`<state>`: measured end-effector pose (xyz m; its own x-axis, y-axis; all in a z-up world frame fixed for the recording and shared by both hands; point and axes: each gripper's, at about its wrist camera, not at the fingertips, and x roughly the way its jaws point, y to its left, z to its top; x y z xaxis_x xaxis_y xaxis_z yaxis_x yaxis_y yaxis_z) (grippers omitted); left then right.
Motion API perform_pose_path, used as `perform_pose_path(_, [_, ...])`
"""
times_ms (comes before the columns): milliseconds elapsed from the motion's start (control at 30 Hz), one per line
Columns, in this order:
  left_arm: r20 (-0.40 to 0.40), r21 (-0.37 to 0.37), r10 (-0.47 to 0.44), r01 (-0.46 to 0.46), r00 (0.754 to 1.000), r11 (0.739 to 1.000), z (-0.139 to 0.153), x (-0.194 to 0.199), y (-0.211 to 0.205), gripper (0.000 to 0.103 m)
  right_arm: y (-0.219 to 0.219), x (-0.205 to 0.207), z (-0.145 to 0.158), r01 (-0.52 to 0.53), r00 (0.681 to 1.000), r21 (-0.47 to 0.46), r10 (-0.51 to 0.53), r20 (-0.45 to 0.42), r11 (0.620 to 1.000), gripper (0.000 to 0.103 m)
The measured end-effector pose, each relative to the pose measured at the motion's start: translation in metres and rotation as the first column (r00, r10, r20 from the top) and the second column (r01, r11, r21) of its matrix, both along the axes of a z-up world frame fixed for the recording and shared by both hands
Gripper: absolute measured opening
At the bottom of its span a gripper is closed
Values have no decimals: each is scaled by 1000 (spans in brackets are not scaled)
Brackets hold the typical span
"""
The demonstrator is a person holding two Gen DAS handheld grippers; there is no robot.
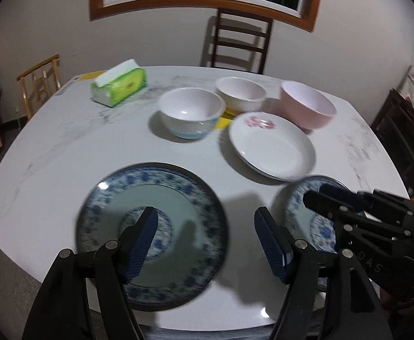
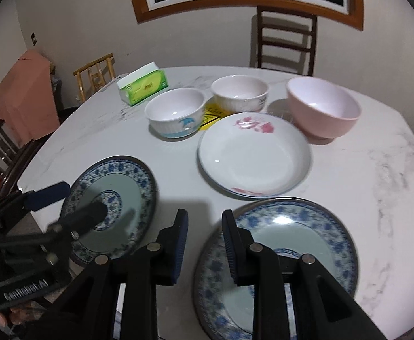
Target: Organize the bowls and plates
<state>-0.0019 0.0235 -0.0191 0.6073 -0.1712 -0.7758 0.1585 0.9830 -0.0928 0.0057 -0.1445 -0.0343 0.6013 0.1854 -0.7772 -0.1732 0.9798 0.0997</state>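
Both claws gape wide, holding nothing: the left claw [image 1: 205, 235] over one blue plate [image 1: 156, 235], the right claw [image 2: 204, 243] beside another [image 2: 306, 255]. Three bowls (one pink [image 2: 323, 110]) sit farther back on the surface [image 2: 377, 198].

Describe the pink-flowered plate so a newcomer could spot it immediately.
On the white marble table, look just in front of the three bowls. The white plate lies there, nearer the pink bowl. Unlike the blue-patterned plates, it carries pink flowers.
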Motion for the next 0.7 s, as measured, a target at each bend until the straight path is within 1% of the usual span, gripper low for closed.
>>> perform_pose_path(133, [-10, 5, -20, 20, 1000, 1000, -7, -6, -16, 68, -15, -9, 4, 39, 999, -26, -38, 23, 999, 32])
perform_pose_path(367, [-30, 11, -24, 24, 999, 1000, -19, -10, -32, 69, -35, -22, 1, 64, 998, -45, -63, 17, 997, 32])
perform_pose_path(467, [-41, 11, -26, 27, 999, 1000, -23, -12, -38, 69, -42, -24, -3, 71, 997, -72, -71, 11, 995, 32])
perform_pose_path(700, [-49, 22, -42, 43, 998, 999, -27, -13, -50, 70, -61, -32, -6, 89, 996, -58, -89, 7, 994, 32])
